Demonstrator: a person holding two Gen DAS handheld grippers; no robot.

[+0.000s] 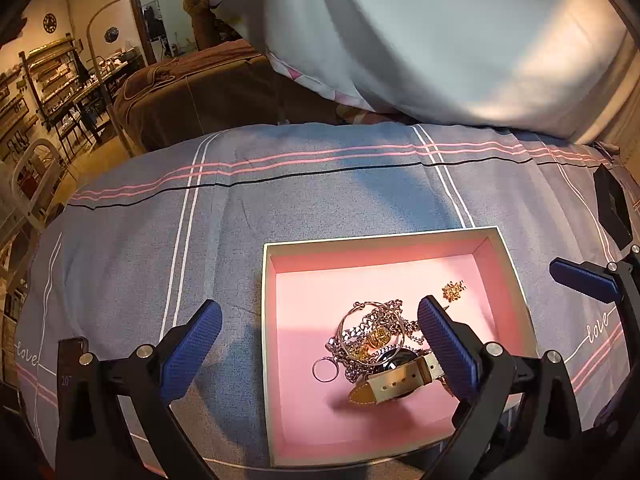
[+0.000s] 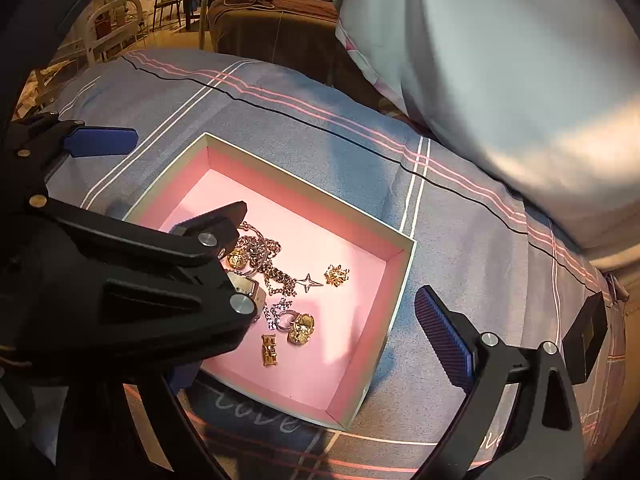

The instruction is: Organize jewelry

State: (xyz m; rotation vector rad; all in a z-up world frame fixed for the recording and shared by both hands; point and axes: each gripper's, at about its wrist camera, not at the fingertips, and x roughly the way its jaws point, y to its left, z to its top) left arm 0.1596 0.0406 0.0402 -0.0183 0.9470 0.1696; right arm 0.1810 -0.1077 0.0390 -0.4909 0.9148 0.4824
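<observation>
An open box (image 1: pixel 380 236) (image 2: pixel 312 188) with a pink lining lies on the bedcover. It holds a tangled pile: a silver chain (image 1: pixel 374 320) (image 2: pixel 276 276), a bangle, a cream-strapped watch (image 1: pixel 400 380), a small silver ring (image 1: pixel 324 370), a gold brooch (image 1: pixel 454 290) (image 2: pixel 337 275), a star pendant (image 2: pixel 308 283), a gold ring (image 2: pixel 301 328) and a gold clasp (image 2: pixel 269 350). My left gripper (image 1: pixel 319 306) (image 2: pixel 190 170) is open, straddling the box's left wall, one finger over the watch. My right gripper (image 2: pixel 320 300) is open over the box's right side; its left finger is mostly hidden.
The grey-blue bedcover (image 1: pixel 280 200) has pink and white stripes. A large pale pillow (image 1: pixel 440 40) lies behind the box. A small black box (image 1: pixel 612 208) (image 2: pixel 588 336) sits at the right edge of the bed. Brown bedding and shelves stand beyond.
</observation>
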